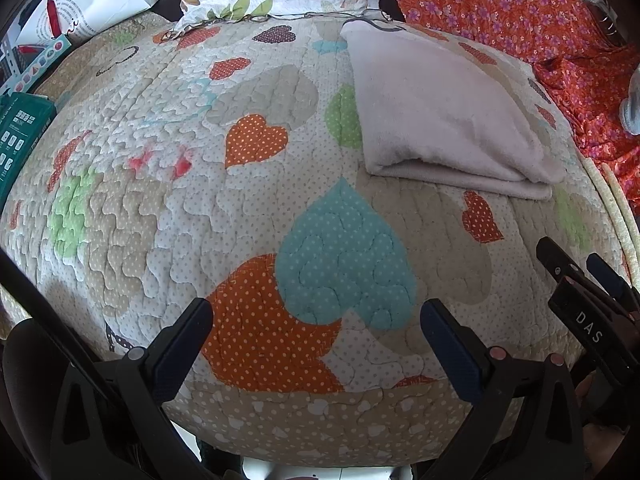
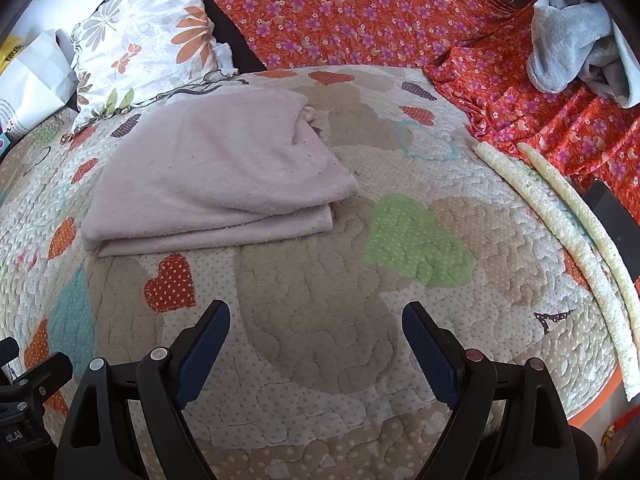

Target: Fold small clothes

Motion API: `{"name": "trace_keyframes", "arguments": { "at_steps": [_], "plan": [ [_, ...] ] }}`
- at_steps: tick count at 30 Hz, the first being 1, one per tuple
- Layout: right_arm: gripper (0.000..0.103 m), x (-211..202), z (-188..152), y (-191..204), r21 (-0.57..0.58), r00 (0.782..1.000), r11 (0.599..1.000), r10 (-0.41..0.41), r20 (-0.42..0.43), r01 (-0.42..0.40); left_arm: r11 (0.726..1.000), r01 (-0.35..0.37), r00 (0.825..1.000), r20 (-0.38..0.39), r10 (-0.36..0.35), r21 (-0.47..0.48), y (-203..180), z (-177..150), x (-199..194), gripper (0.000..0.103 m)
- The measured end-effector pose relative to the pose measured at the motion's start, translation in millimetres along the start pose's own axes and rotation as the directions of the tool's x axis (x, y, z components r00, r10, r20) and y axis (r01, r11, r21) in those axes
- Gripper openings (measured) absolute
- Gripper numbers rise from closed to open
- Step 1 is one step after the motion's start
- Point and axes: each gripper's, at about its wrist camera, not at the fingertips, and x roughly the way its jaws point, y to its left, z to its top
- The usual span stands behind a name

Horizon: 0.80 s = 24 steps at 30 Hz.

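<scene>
A pale pink garment [image 1: 444,116] lies folded flat on the heart-patterned quilt [image 1: 256,208], at the upper right of the left wrist view. It also shows in the right wrist view [image 2: 224,176], left of centre. My left gripper [image 1: 316,312] is open and empty, above the quilt, well short of the garment. My right gripper [image 2: 316,320] is open and empty, just in front of the garment's folded edge. The right gripper's fingers [image 1: 576,276] also show at the right edge of the left wrist view.
A floral pillow [image 2: 148,40] lies behind the garment. An orange flowered sheet [image 2: 360,12] covers the back and right. A heap of grey clothes [image 2: 576,36] sits at the far right. Two pale foam strips [image 2: 560,232] run along the quilt's right edge. Boxes [image 1: 20,128] stand at the left.
</scene>
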Motion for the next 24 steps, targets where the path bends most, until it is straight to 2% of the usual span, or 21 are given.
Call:
{"name": "trace_keyframes", "arguments": {
  "at_steps": [24],
  "plan": [
    [0.091, -2.3, 0.8, 2.9, -0.016, 1.000, 1.000, -0.001, 0.019, 0.002, 1.000, 0.008, 1.000, -0.019, -0.008, -0.017, 4.5, 0.7, 7.2, 0.103]
  ]
}}
